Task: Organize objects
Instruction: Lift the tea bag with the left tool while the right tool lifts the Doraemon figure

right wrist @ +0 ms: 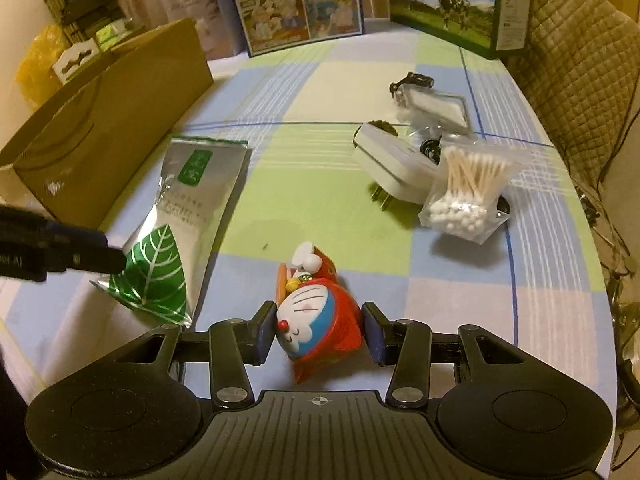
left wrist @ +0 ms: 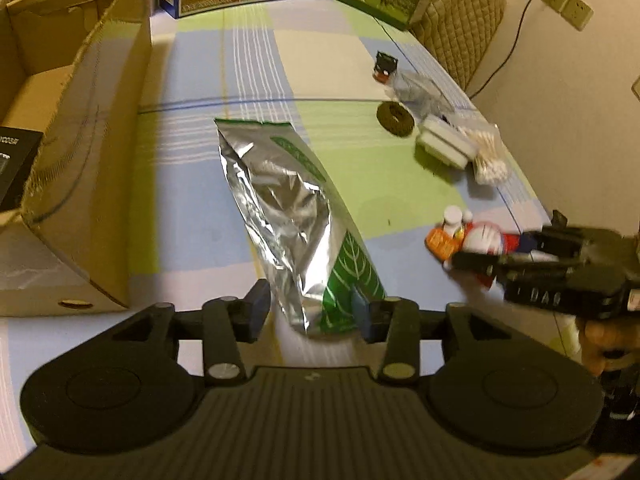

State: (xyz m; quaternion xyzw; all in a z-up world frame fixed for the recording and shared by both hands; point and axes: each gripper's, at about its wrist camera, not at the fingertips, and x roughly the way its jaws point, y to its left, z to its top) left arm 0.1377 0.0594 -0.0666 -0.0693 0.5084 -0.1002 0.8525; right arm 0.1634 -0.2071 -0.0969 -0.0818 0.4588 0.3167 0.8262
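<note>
A silver foil bag (left wrist: 280, 200) with a green leaf print lies lengthwise on the checked tablecloth (left wrist: 360, 184). My left gripper (left wrist: 310, 312) is shut on its near, leaf-printed end, one pad on each side. In the right wrist view that bag (right wrist: 192, 196) sits left of centre, with a left finger (right wrist: 100, 258) against the leaf. A blue-faced cat toy in red (right wrist: 316, 320) sits between the pads of my right gripper (right wrist: 320, 334), which is shut on it. In the left wrist view the toy (left wrist: 472, 236) is at the right, blurred, in the right gripper (left wrist: 484, 258).
An open cardboard box (left wrist: 92, 160) stands along the left, beside the bag. Farther right lie a bag of cotton swabs (right wrist: 468, 196), a white plug adapter (right wrist: 396, 164), a clear pouch (right wrist: 432, 104) and a brown ring (left wrist: 396, 118). Printed cartons (right wrist: 296, 4) line the back; a quilted chair (right wrist: 580, 60) stands right.
</note>
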